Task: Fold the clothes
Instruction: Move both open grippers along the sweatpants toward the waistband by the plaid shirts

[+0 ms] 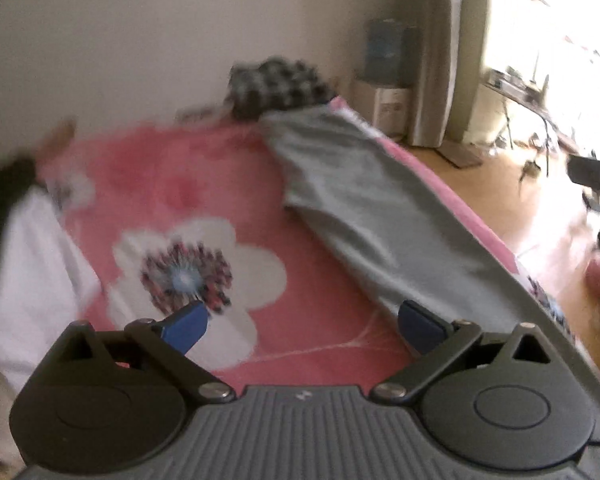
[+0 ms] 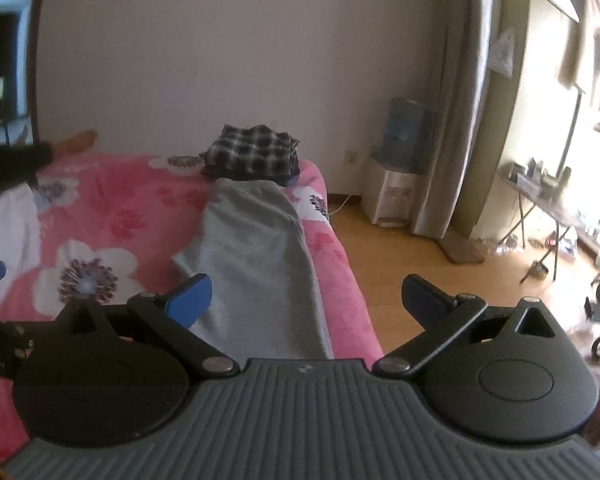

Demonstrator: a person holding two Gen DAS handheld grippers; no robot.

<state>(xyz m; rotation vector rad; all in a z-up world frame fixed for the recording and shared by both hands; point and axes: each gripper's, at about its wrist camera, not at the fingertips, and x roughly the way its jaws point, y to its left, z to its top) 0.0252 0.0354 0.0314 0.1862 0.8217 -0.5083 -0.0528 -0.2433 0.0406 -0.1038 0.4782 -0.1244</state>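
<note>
A long grey garment (image 1: 364, 208) (image 2: 260, 248) lies stretched along the right side of a bed with a pink flowered cover (image 1: 172, 184) (image 2: 112, 200). A white garment (image 1: 28, 256) (image 2: 8, 220) lies at the left of the bed. At the far end sits a folded stack topped by black-and-white plaid cloth (image 1: 276, 84) (image 2: 252, 152). My left gripper (image 1: 304, 320) is open over the pink cover, with its right finger over the grey garment's near end and nothing between its blue pads. My right gripper (image 2: 308, 296) is open above the grey garment's near end, holding nothing.
A person's foot (image 2: 78, 140) and dark sleeve (image 2: 12, 160) show at the far left of the bed. Right of the bed is a wooden floor (image 2: 400, 256), a water dispenser (image 2: 396, 176), a curtain (image 2: 456, 120) and a cluttered folding table (image 2: 540, 188) by the bright window.
</note>
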